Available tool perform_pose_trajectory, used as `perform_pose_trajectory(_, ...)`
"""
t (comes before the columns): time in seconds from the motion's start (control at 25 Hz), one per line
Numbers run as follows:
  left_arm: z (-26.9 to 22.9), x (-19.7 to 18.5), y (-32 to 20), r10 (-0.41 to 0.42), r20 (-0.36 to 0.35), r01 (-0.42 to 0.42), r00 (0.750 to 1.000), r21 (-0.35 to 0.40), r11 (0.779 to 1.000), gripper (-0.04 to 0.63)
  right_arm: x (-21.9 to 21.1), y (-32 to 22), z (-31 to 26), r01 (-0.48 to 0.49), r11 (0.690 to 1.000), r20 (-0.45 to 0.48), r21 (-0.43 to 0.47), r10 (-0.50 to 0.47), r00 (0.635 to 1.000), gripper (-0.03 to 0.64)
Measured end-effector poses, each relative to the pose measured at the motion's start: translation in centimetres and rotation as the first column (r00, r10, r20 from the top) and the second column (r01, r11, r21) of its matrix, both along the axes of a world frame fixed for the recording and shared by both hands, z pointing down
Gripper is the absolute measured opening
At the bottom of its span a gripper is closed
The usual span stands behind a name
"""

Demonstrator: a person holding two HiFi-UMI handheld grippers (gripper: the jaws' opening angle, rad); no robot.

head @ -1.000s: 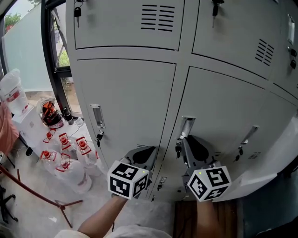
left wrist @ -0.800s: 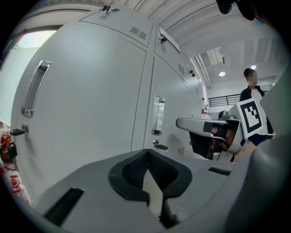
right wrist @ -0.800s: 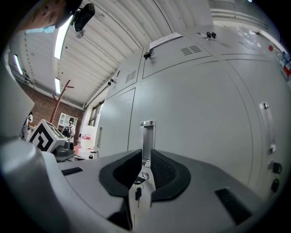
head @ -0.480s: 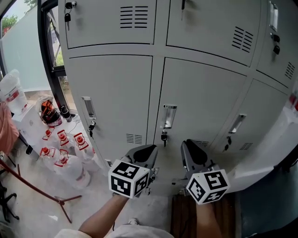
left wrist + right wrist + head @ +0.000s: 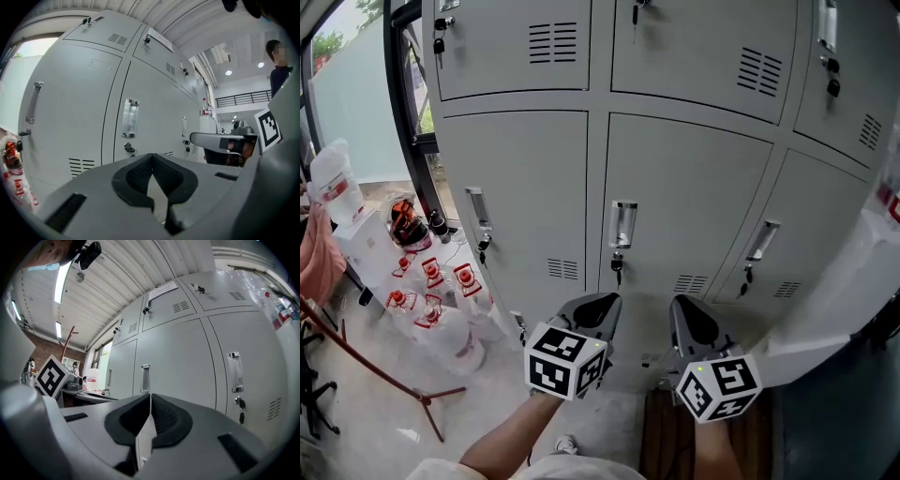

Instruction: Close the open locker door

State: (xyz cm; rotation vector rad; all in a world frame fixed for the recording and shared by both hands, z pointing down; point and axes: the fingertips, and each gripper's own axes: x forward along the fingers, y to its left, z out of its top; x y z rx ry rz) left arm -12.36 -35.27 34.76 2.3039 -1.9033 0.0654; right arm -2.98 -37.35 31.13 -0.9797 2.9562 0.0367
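Grey locker doors fill the head view, and every door I see sits flush in its frame. The middle lower door has its handle and a key below it. My left gripper is held low in front of the lockers, shut and empty, clear of the doors. My right gripper hangs beside it, below and right of that handle. Its jaws are closing, with the tips meeting and nothing between them. The left gripper view and the right gripper view both show lockers ahead.
Water bottles with red labels stand on the floor at the left, under a dark window frame. A red rod slants across the floor. A pale slanted surface juts in at the right. A person stands far off.
Both grippers have drawn back from the lockers. The right gripper, whose tips were at the middle door's handle a second ago, now hangs well below and right of it.
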Motion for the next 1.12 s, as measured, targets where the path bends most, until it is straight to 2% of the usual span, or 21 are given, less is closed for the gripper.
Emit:
perform_pose_trajectory(0.4,-0.6,2.6,0.7,-0.001,0.026,0.001,1.0,0.013,1.0,0.006,2.9,1.2,0.8,-0.008,1.0,-0.012,-0.014,0.008,1.0,0.005)
perform_pose_trajectory(1.12,-0.5,3.1,1.0,0.004,0.02,-0.004,1.0,0.015,1.0,0.006,3.2,1.7,1.3,-0.003,1.0,-0.014,-0.023,0.003,1.0,0.005)
